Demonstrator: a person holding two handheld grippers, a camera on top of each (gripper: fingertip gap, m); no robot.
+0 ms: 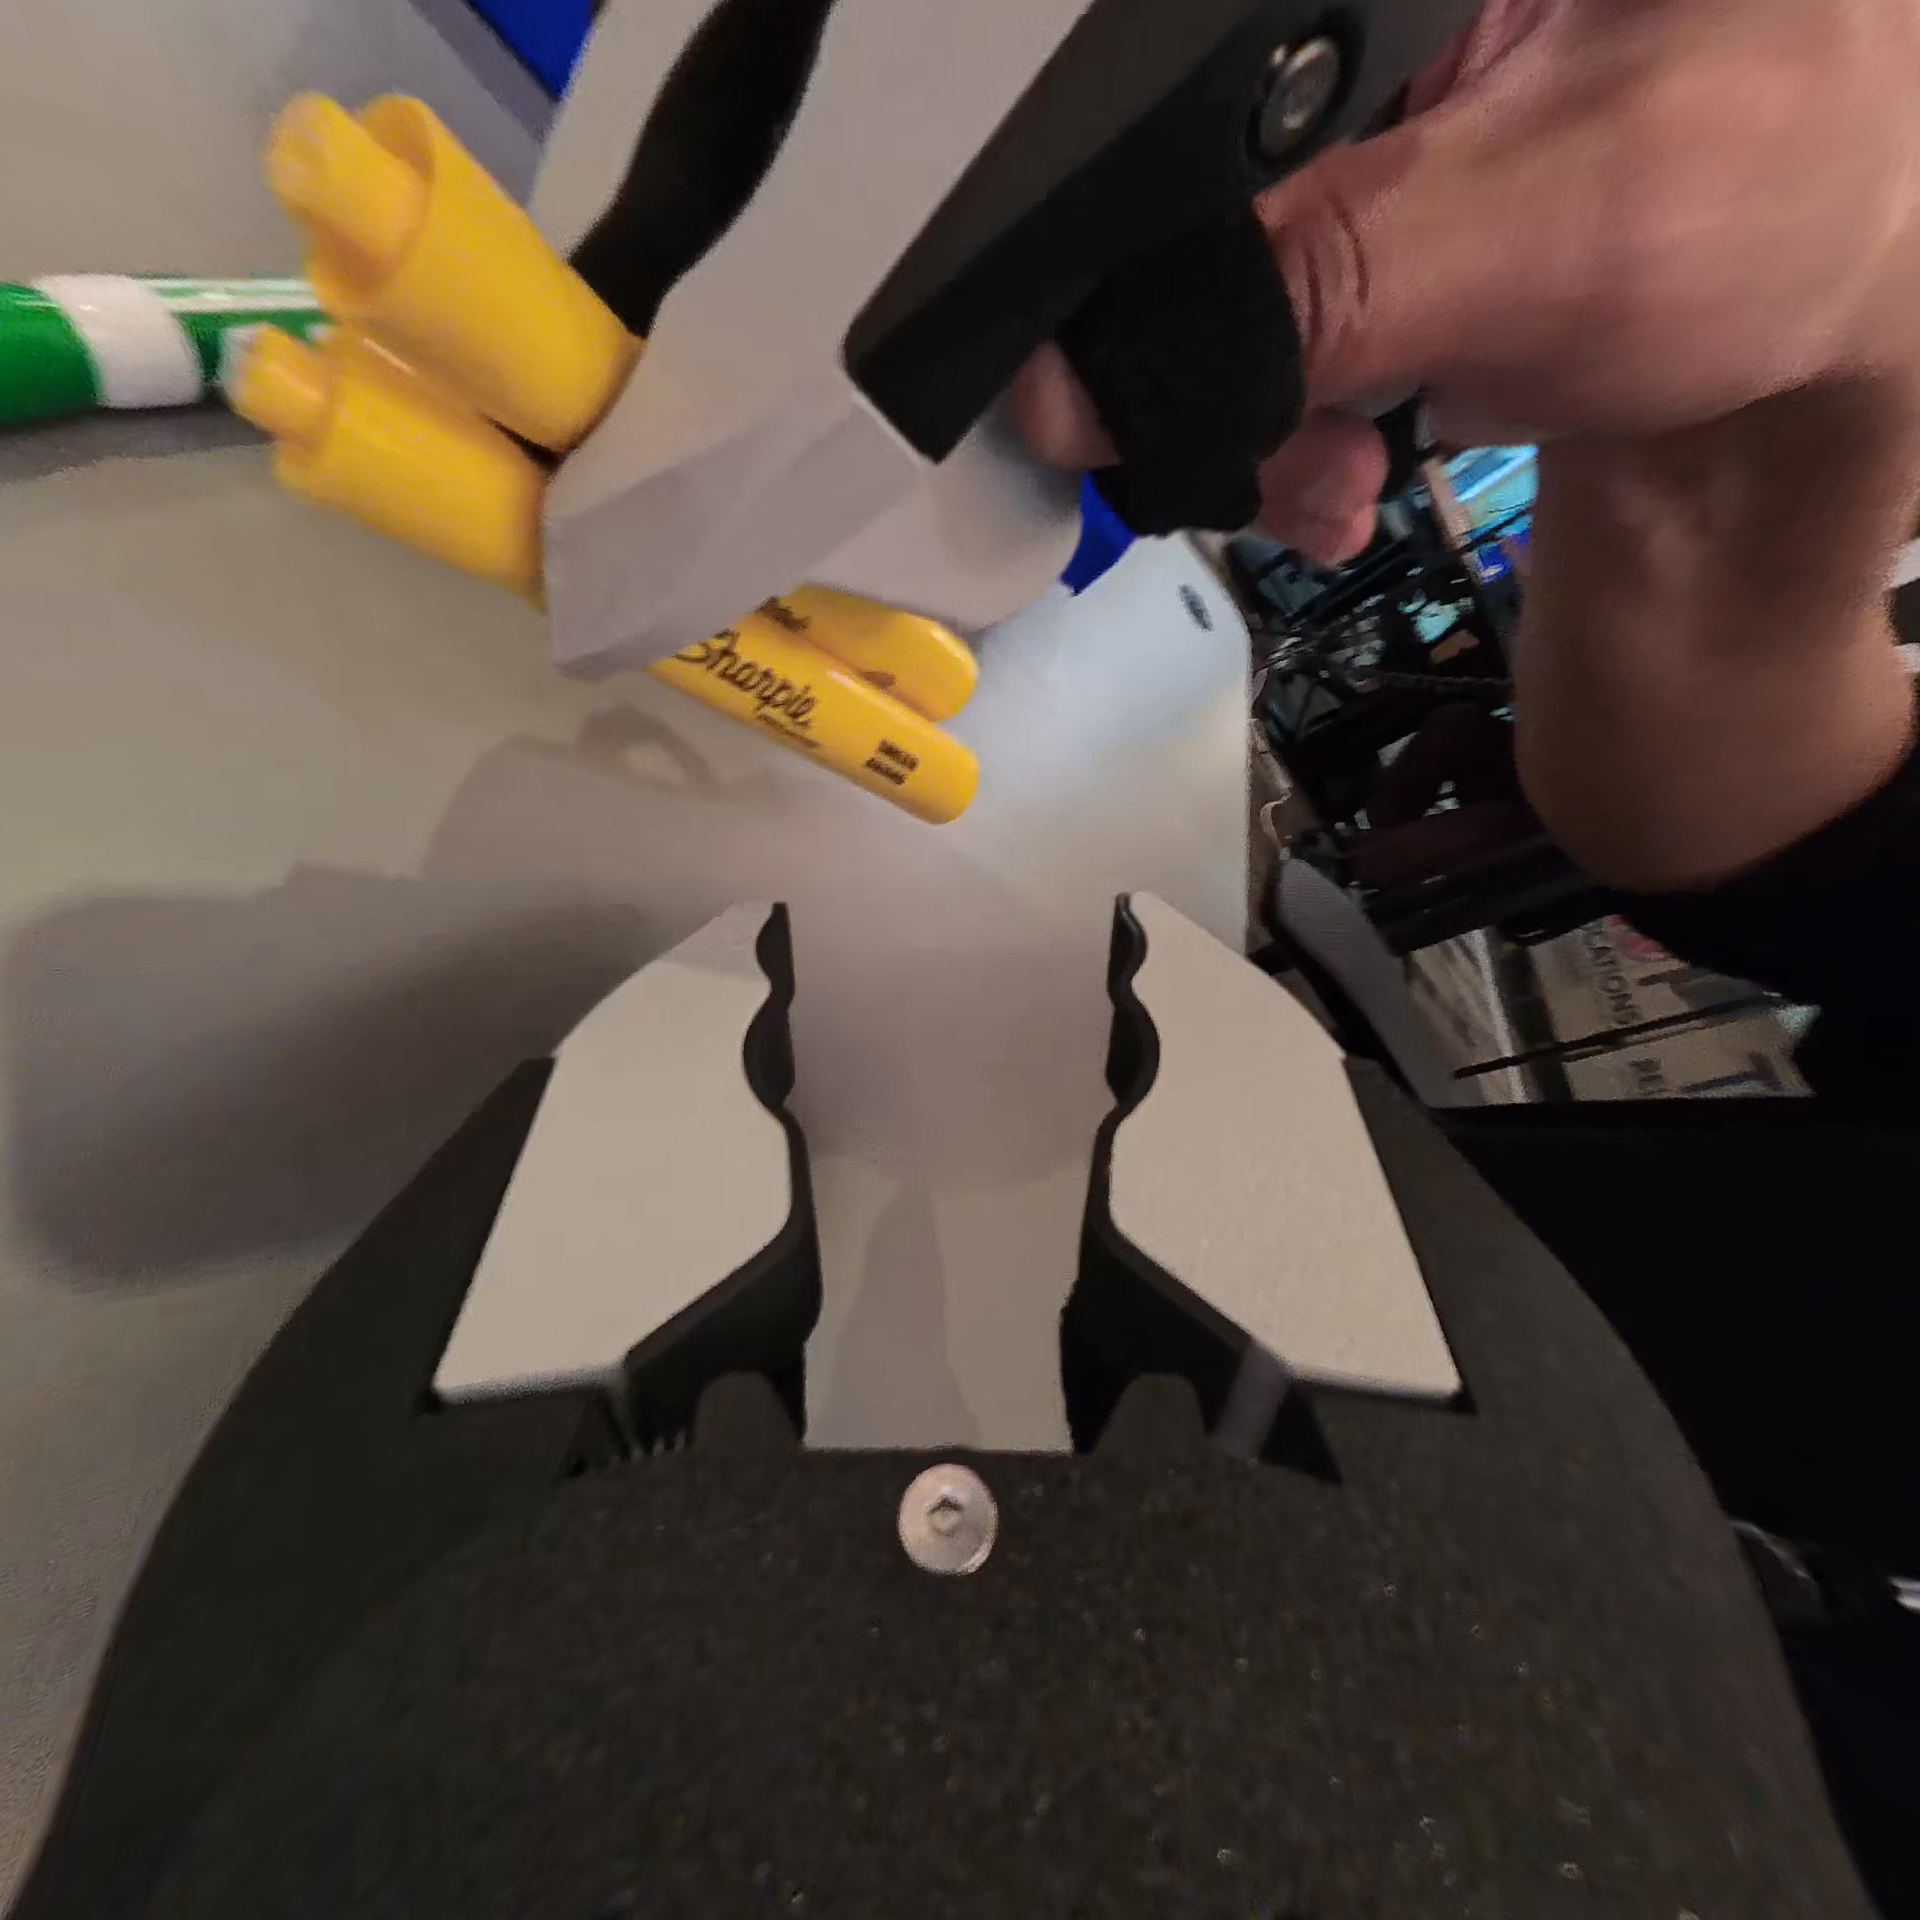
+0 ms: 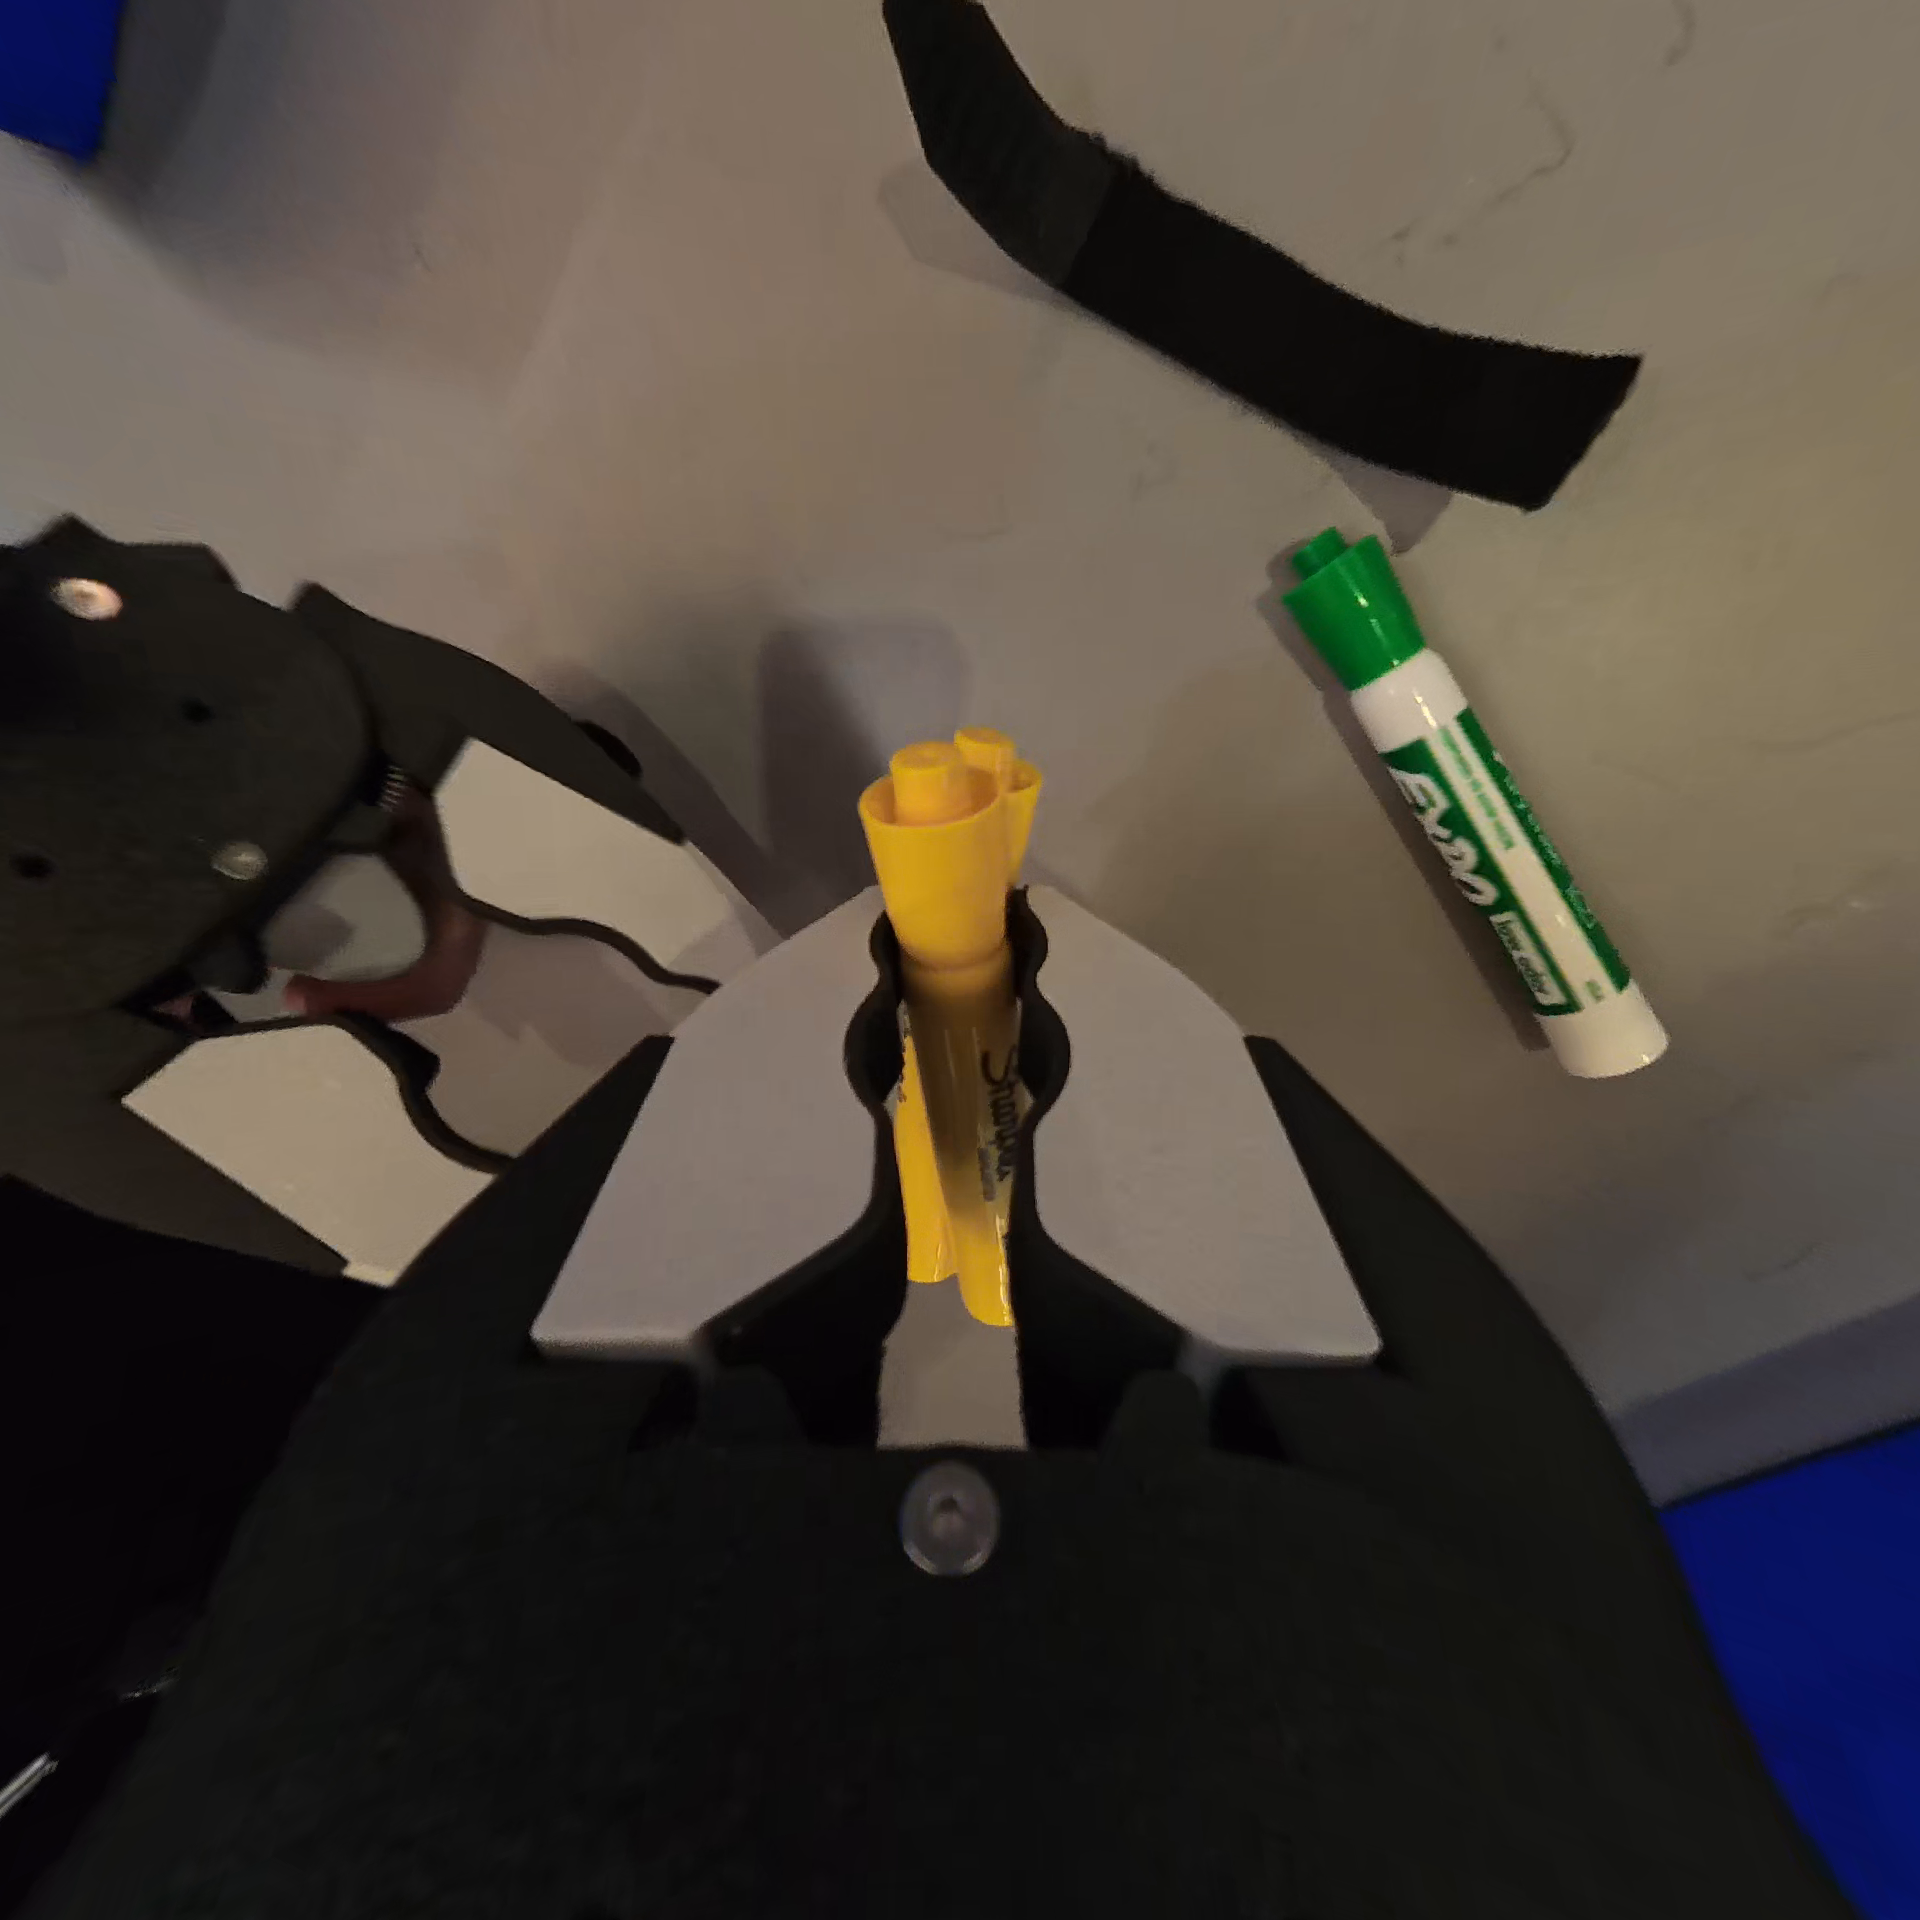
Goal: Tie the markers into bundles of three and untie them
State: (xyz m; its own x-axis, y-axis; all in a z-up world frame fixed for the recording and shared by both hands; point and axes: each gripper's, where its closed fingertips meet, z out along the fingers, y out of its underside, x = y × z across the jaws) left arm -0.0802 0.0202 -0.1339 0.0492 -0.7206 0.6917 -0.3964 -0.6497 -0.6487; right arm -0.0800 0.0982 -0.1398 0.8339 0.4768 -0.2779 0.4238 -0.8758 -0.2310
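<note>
My right gripper [image 2: 954, 914] is shut on two yellow markers [image 2: 956, 1049], held side by side above the grey table, caps pointing away. In the left wrist view the same yellow markers [image 1: 831, 707] stick out both sides of the right gripper [image 1: 727, 488], held by a hand [image 1: 1558, 260]. My left gripper [image 1: 948, 914] is open and empty, just below and in front of the markers. A green-and-white marker [image 2: 1475, 810] lies loose on the table to the right; it also shows in the left wrist view [image 1: 114, 343]. A black strap [image 2: 1247, 291] lies flat beyond it.
The grey table [image 2: 520, 416] ends at a blue floor [image 2: 1818, 1538] at the lower right. The left gripper [image 2: 343, 935] shows at the left of the right wrist view. Shelving and clutter [image 1: 1455, 727] lie past the table edge. The black strap [image 2: 1247, 291] lies around 12 centimeters away from my right fingertips.
</note>
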